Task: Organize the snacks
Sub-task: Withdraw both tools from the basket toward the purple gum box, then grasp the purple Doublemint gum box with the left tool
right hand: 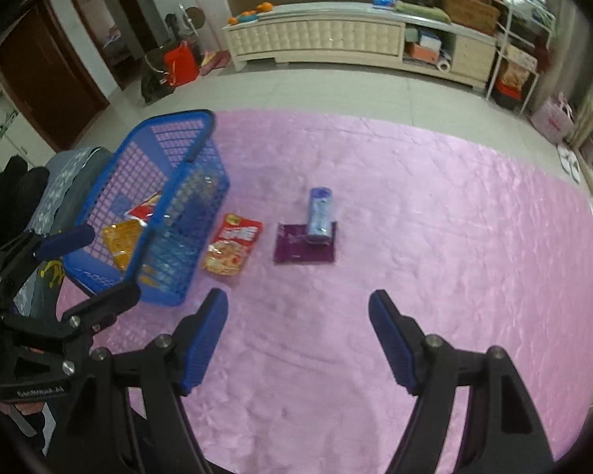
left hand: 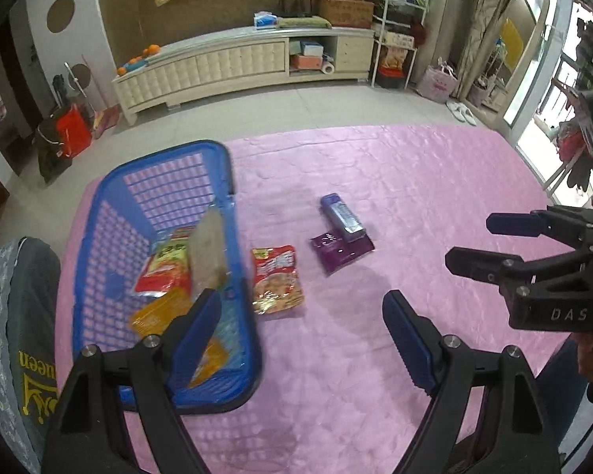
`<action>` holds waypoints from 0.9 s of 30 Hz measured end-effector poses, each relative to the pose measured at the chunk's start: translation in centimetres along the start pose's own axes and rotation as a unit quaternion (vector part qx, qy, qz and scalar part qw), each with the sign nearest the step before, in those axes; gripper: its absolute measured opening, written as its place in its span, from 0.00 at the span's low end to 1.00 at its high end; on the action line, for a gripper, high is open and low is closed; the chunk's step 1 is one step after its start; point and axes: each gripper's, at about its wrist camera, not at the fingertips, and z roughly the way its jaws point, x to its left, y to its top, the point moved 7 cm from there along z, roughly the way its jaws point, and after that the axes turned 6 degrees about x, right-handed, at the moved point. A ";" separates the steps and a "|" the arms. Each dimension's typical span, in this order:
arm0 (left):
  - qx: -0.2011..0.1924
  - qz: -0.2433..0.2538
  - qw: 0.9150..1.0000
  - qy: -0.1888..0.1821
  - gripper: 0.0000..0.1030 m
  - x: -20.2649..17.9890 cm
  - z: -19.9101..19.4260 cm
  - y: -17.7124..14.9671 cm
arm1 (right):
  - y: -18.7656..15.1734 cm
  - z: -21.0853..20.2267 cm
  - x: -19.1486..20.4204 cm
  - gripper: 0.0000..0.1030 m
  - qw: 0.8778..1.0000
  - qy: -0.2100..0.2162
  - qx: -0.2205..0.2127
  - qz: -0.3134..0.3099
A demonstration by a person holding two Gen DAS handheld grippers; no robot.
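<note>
Snacks lie in two groups on the pink cloth [right hand: 415, 205] in front of you: some already in the blue basket [left hand: 99, 260], three out on the cloth. Inside the basket you can see a red packet [left hand: 162, 272], an orange packet [left hand: 154, 316] nearer you, and a pale brown packet [left hand: 207, 252] standing tilted against the basket's right wall. Just beside that wall, on the cloth, lies a red noodle packet [right hand: 233, 249]. Near it to the right is a flat purple packet [right hand: 296, 249], and a blue wrapped roll [right hand: 319, 213] rests with its near end on top of the purple packet. Your left gripper [left hand: 300, 335] hangs with its blue pads [left hand: 405, 339] well apart and nothing between them; its left finger sits over the basket's near corner in the view from that wrist. Your right gripper [right hand: 298, 339] is likewise spread wide and empty, pointing down at bare cloth short of the purple packet. A grey sleeve [left hand: 16, 316] with yellow lettering shows at the basket's left side. A long cream cabinet [right hand: 336, 39] stands against the far wall.
</note>
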 end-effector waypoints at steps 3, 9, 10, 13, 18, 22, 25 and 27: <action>0.006 0.014 1.000 0.010 0.80 -1.2 0.9 1.4 | 0.0 0.4 -1.8 0.75 1.000 0.000 0.002 0.008; 0.035 0.017 0.999 0.005 0.80 -3.6 4.0 4.0 | 0.7 1.7 -4.7 0.75 1.000 -0.011 0.008 0.006; 0.042 0.018 0.999 0.003 0.80 -4.0 4.8 4.4 | 0.7 1.9 -5.2 0.76 1.000 -0.009 0.010 0.011; 0.057 0.014 0.998 0.004 0.80 -4.7 6.5 5.5 | 1.1 3.0 -6.8 0.76 1.000 -0.007 0.013 0.016; 0.076 0.010 0.997 0.016 0.80 -5.3 9.3 7.7 | 1.8 5.2 -9.6 0.81 0.998 0.024 0.024 0.055; 0.103 -0.010 0.994 0.028 0.80 -4.6 12.2 8.6 | 2.1 7.6 -12.2 0.83 0.996 0.025 0.040 0.080; 0.123 -0.028 0.992 0.022 0.80 -4.2 14.2 9.2 | 2.4 9.0 -13.7 0.85 0.993 0.026 0.047 0.101; 0.132 -0.031 0.990 0.026 0.80 -4.1 15.3 9.4 | 2.7 9.9 -14.3 0.89 0.992 0.030 0.048 0.114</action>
